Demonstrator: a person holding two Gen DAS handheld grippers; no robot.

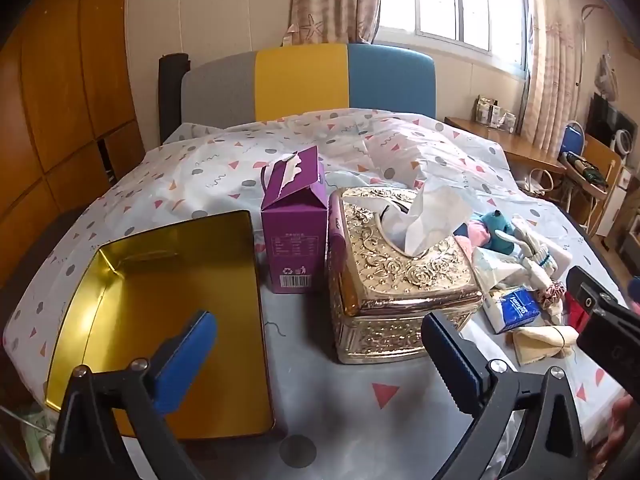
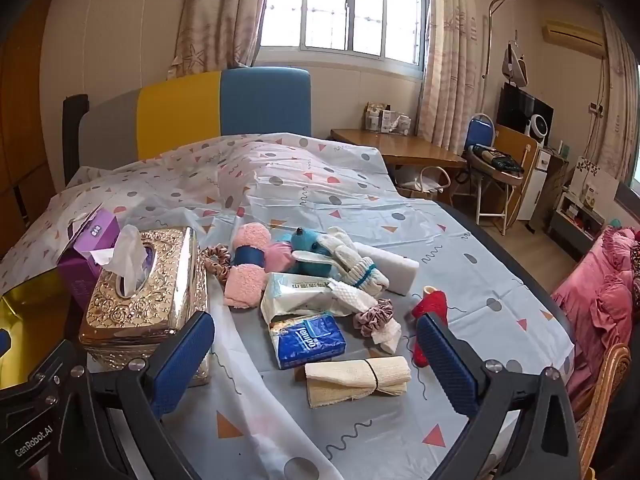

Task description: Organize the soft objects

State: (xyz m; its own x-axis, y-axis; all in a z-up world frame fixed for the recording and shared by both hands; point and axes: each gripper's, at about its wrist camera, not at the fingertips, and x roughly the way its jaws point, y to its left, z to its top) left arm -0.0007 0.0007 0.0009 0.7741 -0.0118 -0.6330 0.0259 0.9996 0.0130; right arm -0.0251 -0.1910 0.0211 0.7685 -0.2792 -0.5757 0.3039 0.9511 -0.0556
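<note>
right wrist view: cream cloth roll (image 2: 357,376) lies crosswise between spread, empty fingers (image 2: 184,354). left gripper (image 1: 320,356) likewise spread, over gold tin (image 1: 160,312).

This is a bedroom in a home. A bed under a white plastic sheet printed with triangles and dots (image 2: 320,200) fills the middle, its grey, yellow and blue padded headboard (image 1: 304,80) at twelve o'clock below a barred window (image 2: 344,8) hung with beige patterned curtains (image 2: 216,12). Orange-brown wooden wardrobe doors (image 1: 60,92) stand at nine o'clock. At two o'clock are a wooden desk (image 2: 396,150), a blue folding chair (image 2: 482,130), a black television screen (image 2: 522,110) and a wall-mounted air conditioner (image 2: 572,34).
</note>
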